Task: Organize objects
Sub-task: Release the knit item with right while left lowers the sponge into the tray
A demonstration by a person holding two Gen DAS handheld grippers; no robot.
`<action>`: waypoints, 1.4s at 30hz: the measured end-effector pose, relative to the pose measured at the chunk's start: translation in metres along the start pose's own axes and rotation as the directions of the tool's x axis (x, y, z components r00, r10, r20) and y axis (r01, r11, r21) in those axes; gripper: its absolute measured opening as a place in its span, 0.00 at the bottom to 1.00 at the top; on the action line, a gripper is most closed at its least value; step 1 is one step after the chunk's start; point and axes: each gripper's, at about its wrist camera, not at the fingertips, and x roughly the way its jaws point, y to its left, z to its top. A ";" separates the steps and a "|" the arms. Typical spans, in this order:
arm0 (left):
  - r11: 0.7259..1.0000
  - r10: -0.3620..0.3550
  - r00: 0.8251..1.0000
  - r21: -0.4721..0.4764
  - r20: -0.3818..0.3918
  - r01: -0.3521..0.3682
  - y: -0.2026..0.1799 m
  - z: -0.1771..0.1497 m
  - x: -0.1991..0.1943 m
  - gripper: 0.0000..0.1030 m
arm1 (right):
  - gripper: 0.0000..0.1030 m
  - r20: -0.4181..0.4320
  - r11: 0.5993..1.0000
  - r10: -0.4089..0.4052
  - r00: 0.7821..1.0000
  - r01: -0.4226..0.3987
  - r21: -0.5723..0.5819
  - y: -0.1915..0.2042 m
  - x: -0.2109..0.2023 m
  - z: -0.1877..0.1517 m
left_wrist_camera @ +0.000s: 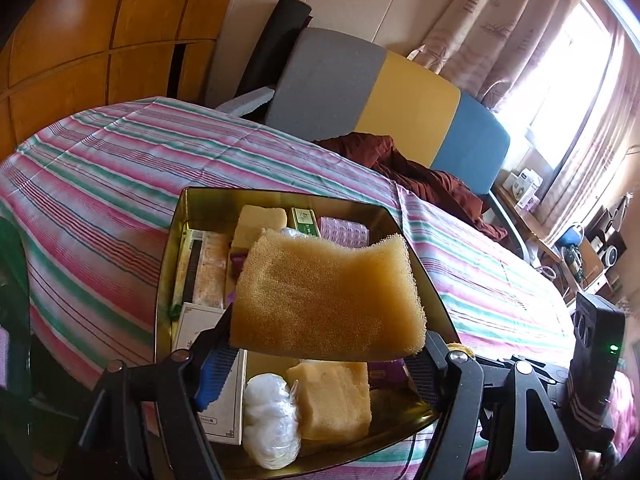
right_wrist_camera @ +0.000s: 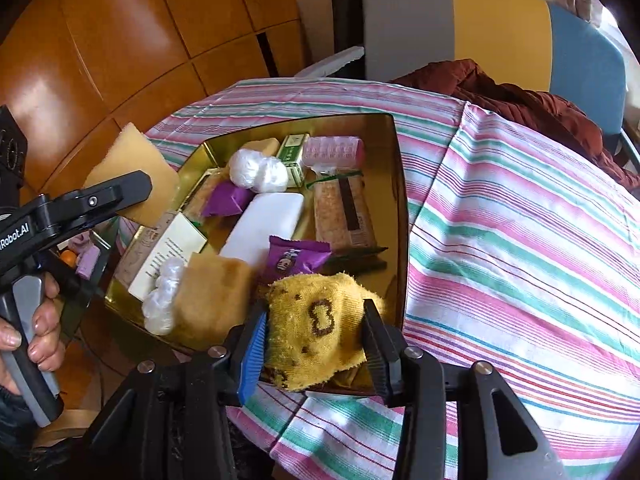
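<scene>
A gold metal tin (left_wrist_camera: 168, 248) lies on the striped bed, full of small items; it also shows in the right wrist view (right_wrist_camera: 394, 184). My left gripper (left_wrist_camera: 324, 354) is shut on a large tan sponge (left_wrist_camera: 324, 296) and holds it above the tin; the sponge also shows in the right wrist view (right_wrist_camera: 136, 176). My right gripper (right_wrist_camera: 314, 346) is shut on a yellow cloth (right_wrist_camera: 316, 320) with brown marks, at the tin's near corner.
Inside the tin lie a smaller sponge (right_wrist_camera: 216, 296), white plastic-wrapped balls (right_wrist_camera: 256, 172), a white box (right_wrist_camera: 264, 224), purple packets (right_wrist_camera: 296, 258), a green box (right_wrist_camera: 294, 156) and snack packs (right_wrist_camera: 344, 216). A dark red garment (right_wrist_camera: 520, 100) lies by the headboard (right_wrist_camera: 500, 32).
</scene>
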 end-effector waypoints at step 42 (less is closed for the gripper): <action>0.995 0.006 0.994 0.103 -0.108 0.005 -0.063 0.025 0.094 0.74 | 1.00 0.177 0.987 -0.109 0.978 0.086 0.134 -0.029 -0.029 -0.001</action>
